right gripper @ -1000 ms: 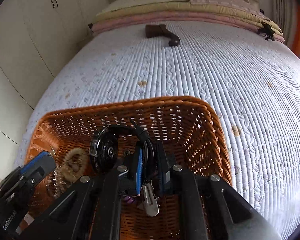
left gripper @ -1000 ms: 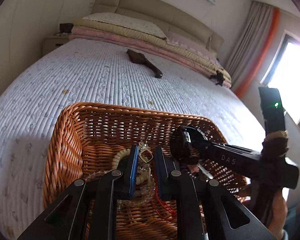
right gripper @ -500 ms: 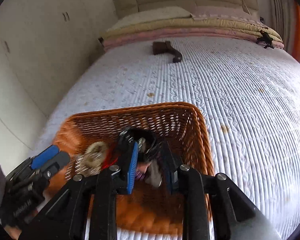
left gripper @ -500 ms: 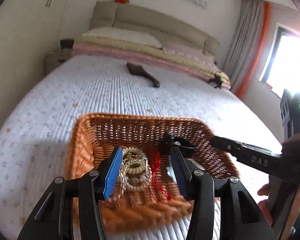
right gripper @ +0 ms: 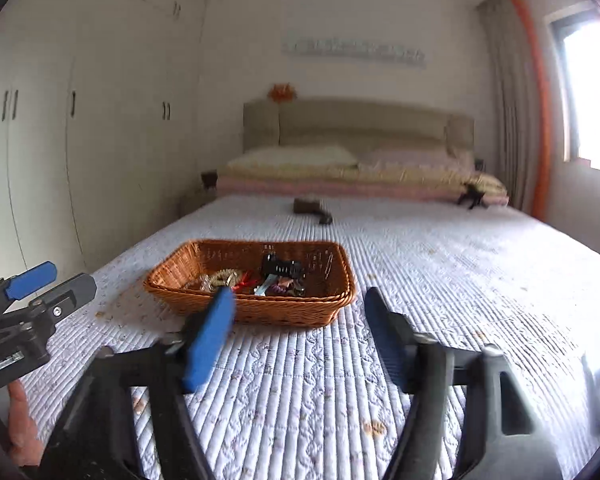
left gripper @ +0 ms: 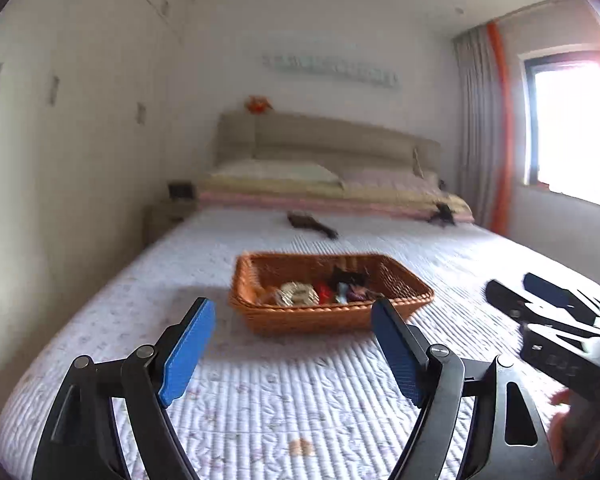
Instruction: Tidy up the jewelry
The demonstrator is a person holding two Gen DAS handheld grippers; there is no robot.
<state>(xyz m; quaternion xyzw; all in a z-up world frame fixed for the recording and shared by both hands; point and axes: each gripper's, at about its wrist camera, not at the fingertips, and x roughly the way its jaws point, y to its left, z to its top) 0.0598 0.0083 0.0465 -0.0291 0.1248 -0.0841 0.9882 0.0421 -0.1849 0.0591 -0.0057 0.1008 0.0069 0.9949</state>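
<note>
An orange wicker basket point(left gripper: 320, 316) sits on the bed; it also shows in the right wrist view point(right gripper: 284, 312). Inside lie beaded bracelets point(left gripper: 298, 293), a red cord point(left gripper: 323, 290) and a black hair clip point(right gripper: 281, 267), with other small pieces. My left gripper point(left gripper: 292, 318) is open and empty, well back from the basket's near wall. My right gripper point(right gripper: 298, 304) is open and empty too, also short of the basket. Each gripper shows at the edge of the other's view.
The bed has a white quilted cover point(right gripper: 440, 280). A dark brown object point(left gripper: 312, 224) lies near the folded blankets and pillows point(right gripper: 360, 172). White wardrobes point(right gripper: 40, 160) stand left; a window and curtain point(left gripper: 484, 128) right.
Both grippers have pulled back out of the basket toward the foot of the bed and opened wide. The jewelry and hair clip they were over stay in the basket.
</note>
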